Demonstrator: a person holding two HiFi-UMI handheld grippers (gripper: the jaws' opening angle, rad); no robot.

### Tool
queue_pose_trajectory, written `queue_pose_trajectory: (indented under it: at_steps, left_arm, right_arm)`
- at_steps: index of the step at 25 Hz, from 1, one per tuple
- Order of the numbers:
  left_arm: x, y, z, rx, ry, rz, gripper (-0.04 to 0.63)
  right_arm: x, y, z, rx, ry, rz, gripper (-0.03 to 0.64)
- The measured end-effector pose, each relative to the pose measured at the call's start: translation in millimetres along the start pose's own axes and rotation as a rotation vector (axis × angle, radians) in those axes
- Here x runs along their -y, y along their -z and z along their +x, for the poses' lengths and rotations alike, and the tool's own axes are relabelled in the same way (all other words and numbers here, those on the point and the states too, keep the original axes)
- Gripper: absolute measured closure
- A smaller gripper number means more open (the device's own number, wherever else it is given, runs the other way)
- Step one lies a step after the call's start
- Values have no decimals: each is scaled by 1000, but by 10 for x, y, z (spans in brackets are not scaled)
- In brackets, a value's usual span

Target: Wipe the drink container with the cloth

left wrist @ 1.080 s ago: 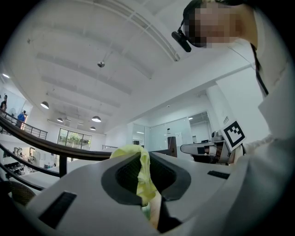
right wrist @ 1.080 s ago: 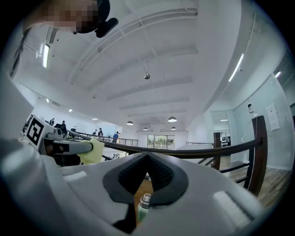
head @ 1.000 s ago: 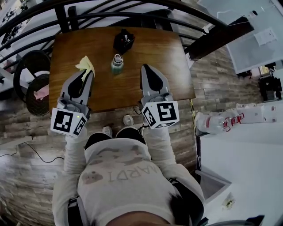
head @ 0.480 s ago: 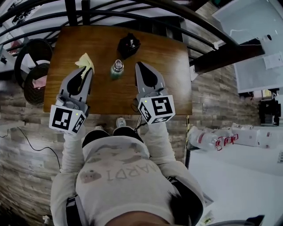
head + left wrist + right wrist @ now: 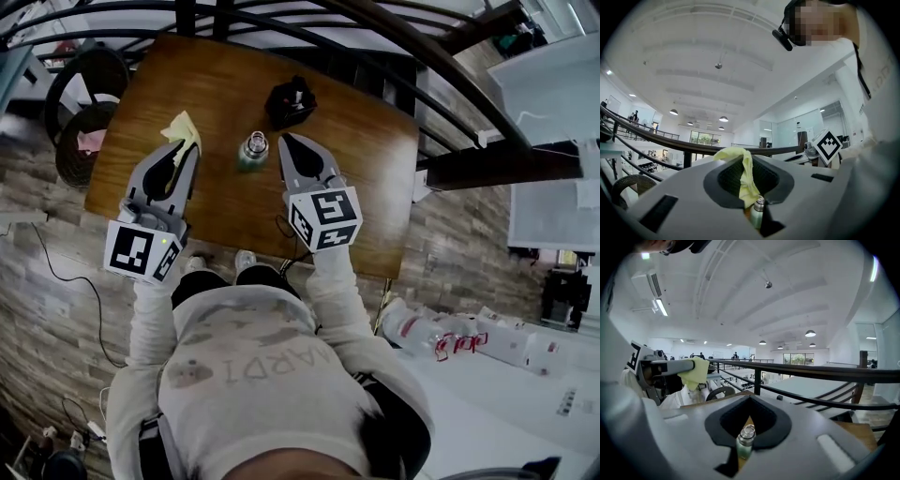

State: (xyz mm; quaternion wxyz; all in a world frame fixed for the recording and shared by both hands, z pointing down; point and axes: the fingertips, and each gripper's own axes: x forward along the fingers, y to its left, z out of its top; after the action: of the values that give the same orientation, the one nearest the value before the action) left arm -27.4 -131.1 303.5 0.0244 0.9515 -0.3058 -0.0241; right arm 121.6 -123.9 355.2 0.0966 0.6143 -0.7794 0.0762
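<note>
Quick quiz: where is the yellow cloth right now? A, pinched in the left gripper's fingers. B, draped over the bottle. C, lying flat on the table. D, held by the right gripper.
A: the left gripper view shows the yellow cloth pinched between the fingers of the left gripper, while the bottle stands uncovered.

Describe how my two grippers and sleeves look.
The left gripper and right gripper match: pale grey shells, black-lined jaws tapering to a point, a white cube with black square markers at each rear. Light, off-white long sleeves run behind them.
</note>
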Motion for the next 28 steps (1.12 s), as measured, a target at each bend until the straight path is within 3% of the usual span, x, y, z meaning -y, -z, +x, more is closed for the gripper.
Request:
queue_pose_trajectory:
  at_steps: [15,22,28]
  left_arm:
    - [133,537,-44,-61,-190,-64,566]
    - [227,745,-78,-95,-215,-86,566]
    - [329,983,10,-142,-192,-107,566]
  right_arm:
    - [82,850,483,-228,-213,2,606]
    - [80,1037,605,-278,-240,-28,606]
    - [95,1133,710,-301,-247,-29,606]
